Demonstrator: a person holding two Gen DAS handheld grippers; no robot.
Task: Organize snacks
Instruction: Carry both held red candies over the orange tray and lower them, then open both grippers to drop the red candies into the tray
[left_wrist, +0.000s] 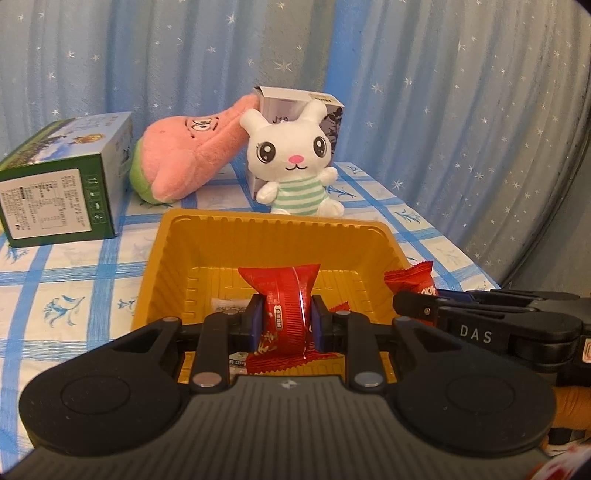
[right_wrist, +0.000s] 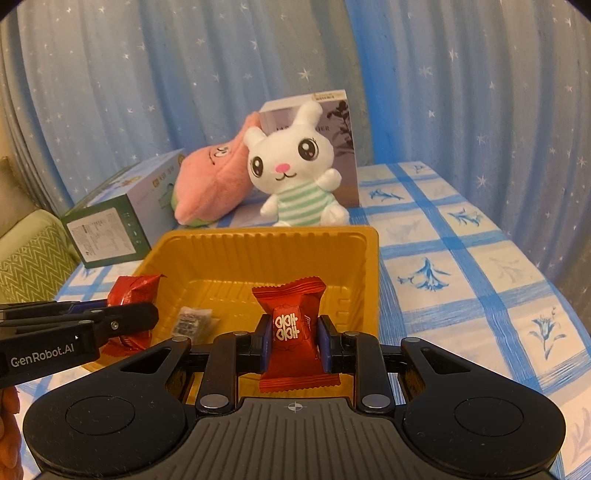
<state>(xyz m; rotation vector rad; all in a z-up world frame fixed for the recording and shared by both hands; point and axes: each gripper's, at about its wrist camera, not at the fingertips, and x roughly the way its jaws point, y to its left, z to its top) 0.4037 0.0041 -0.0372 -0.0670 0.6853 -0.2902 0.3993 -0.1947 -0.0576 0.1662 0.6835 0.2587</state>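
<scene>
Left claw (left_wrist: 287, 325) clamps red snack packet (left_wrist: 282, 314) upright; right claw (right_wrist: 294, 345) clamps red candy packet (right_wrist: 291, 328) upright, over yellow tray (right_wrist: 258, 251)

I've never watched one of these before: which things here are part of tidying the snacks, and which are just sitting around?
Part of the job:
- red snack packet in the left gripper
- second red packet in the right gripper
- yellow tray
- small pale packet already inside it

Just lying about:
- white plush rabbit
- pink plush toy
- green box
- grey box

A blue-checked tablecloth (right_wrist: 461, 258) covers the table. On it sit a yellow tray (right_wrist: 258, 251), a green box (left_wrist: 62, 184) and two plush toys (a pink one (left_wrist: 184, 155) and a rabbit (right_wrist: 295, 177)).
</scene>
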